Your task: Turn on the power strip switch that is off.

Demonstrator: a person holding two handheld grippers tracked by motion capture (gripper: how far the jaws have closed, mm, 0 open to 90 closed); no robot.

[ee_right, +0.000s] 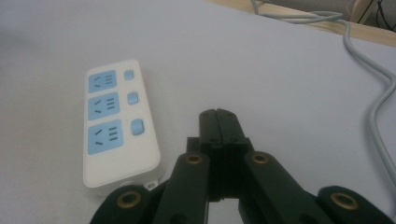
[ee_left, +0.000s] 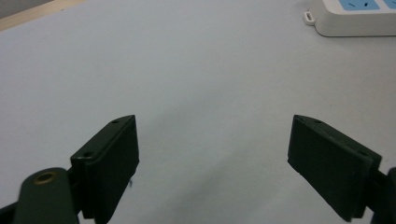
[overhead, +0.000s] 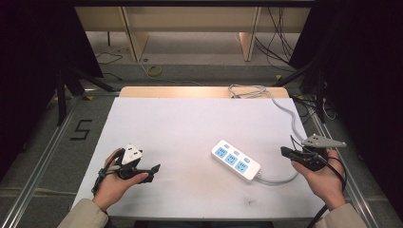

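Note:
A white power strip (overhead: 235,160) with three blue sockets lies flat on the white table (overhead: 190,123), right of centre. My left gripper (overhead: 152,172) rests near the front left, held in a hand and pointing right toward the strip. In the left gripper view my left gripper (ee_left: 215,154) stands open with nothing between its pads (ee_left: 109,163), and the strip's end (ee_left: 355,18) shows far off at the top right. My right gripper (overhead: 285,152) is held just right of the strip, pointing left. In the right gripper view my right gripper (ee_right: 218,114) is shut on nothing, beside the power strip (ee_right: 119,126).
The strip's grey cable (overhead: 285,111) loops from its near end round the right side to a coil at the table's back edge; it also runs along the right in the right gripper view (ee_right: 378,93). Dark stands and floor cables surround the table.

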